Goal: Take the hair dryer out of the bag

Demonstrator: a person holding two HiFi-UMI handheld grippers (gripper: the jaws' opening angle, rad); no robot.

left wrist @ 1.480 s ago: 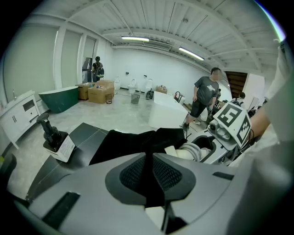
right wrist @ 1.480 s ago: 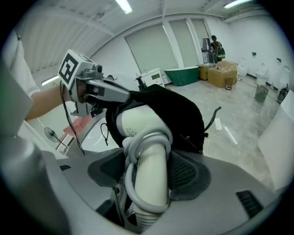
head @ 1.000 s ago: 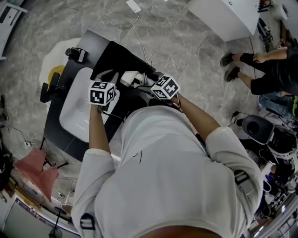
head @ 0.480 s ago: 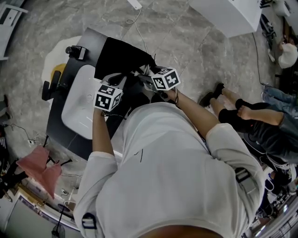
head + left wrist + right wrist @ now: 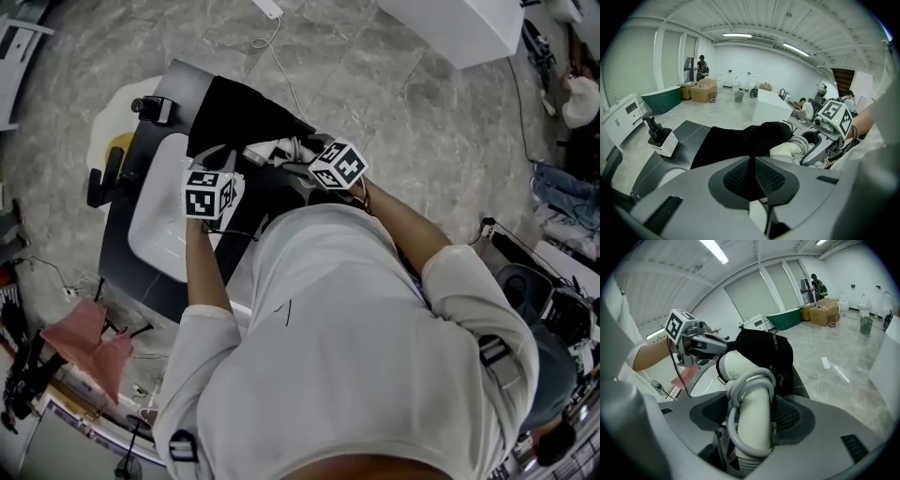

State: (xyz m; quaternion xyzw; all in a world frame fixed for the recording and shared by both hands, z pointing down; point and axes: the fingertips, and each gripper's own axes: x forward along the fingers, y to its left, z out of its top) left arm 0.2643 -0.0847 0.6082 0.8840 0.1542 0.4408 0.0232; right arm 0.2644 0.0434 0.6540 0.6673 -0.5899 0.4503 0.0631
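Pinning the bag [image 5: 731,140] in my left claw [image 5: 752,176], just closing on it, I'd draw the hair dryer [image 5: 740,366] that my right claw [image 5: 757,420] clamps steadily nearer.

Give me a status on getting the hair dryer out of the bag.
Done: the right gripper grips the hair dryer by its cord-wrapped handle, and much of it shows outside the bag. In hand: the left gripper has just been closing its jaws on the bag's black fabric. Left: pull the dryer's head clear of the bag's mouth.
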